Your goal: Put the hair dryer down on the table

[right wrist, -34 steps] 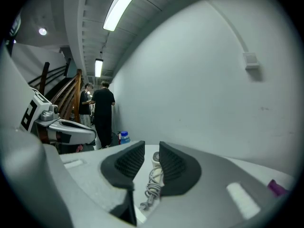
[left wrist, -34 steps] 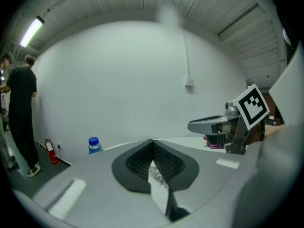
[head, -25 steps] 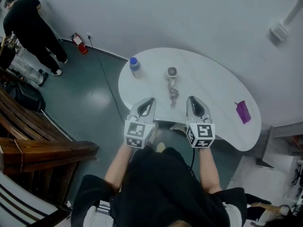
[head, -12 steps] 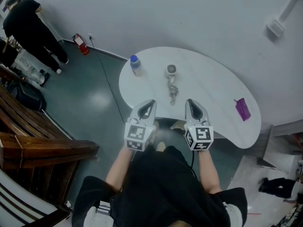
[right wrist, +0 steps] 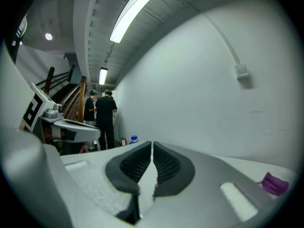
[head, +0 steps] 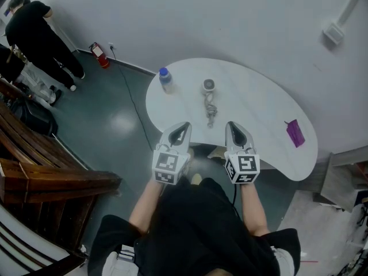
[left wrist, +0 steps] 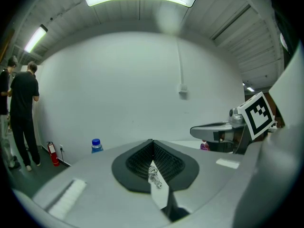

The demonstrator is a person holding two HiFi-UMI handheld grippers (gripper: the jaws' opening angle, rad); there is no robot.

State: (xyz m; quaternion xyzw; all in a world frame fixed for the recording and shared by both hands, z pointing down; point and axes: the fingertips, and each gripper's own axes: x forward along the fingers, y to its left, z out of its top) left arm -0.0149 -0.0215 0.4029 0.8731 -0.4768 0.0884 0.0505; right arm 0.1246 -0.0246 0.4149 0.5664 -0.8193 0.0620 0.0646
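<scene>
In the head view, the hair dryer [head: 208,86] sat on the white table [head: 264,105] near the middle of the frame. Its cord [head: 210,112] trailed from it toward the table's near edge. The left gripper [head: 184,123] and right gripper [head: 229,123] hovered side by side over that edge, well apart from the dryer, with the cord's end between them. A blue-capped bottle [head: 165,79] stood to the dryer's left, and a purple item [head: 295,134] lay at the right. In the left gripper view, the ribbed pads met at their tips and held nothing. Only a slit of tabletop and a bit of the coiled cord showed below them at lower centre. In the right gripper view, the pads were likewise pressed together and empty, with bare table beyond. The putting-down looked finished. The remaining risk, as I judged it, was snagging. A gripper pushed forward or swept sideways could hook the loose cord and drag the dryer toward the edge, or knock the bottle over.
</scene>
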